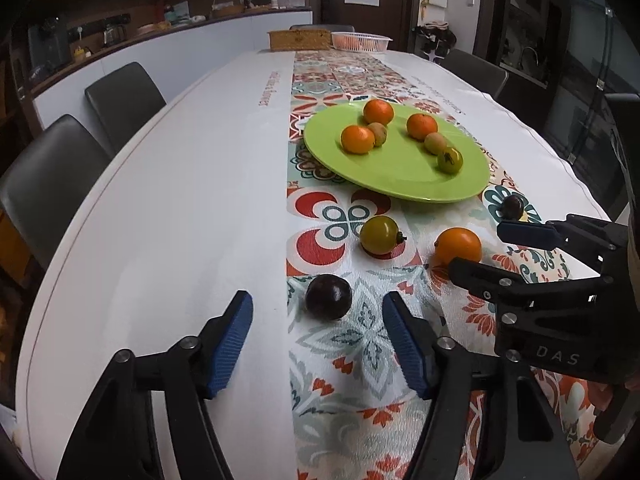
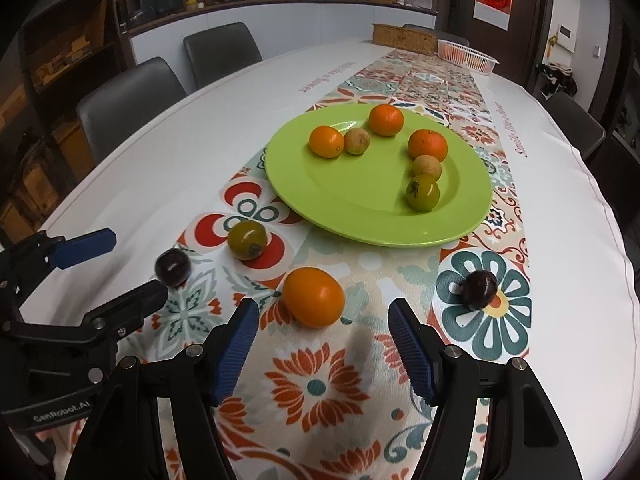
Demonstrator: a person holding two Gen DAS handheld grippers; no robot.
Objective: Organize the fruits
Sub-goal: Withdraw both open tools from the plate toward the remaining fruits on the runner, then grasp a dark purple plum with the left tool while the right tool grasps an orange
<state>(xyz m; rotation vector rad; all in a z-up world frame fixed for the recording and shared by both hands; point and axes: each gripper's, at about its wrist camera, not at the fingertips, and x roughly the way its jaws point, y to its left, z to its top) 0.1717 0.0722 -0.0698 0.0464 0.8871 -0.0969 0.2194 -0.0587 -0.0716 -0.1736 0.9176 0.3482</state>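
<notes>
A green plate on the patterned runner holds three oranges, two small brownish fruits and a green tomato. On the runner lie a dark plum, a green tomato, an orange tomato and a second dark plum. My left gripper is open, just short of the near plum. My right gripper is open, just short of the orange tomato.
A wicker box and a white plastic basket stand at the table's far end. Grey chairs line the left side. The white tablecloth's edge falls off to the right.
</notes>
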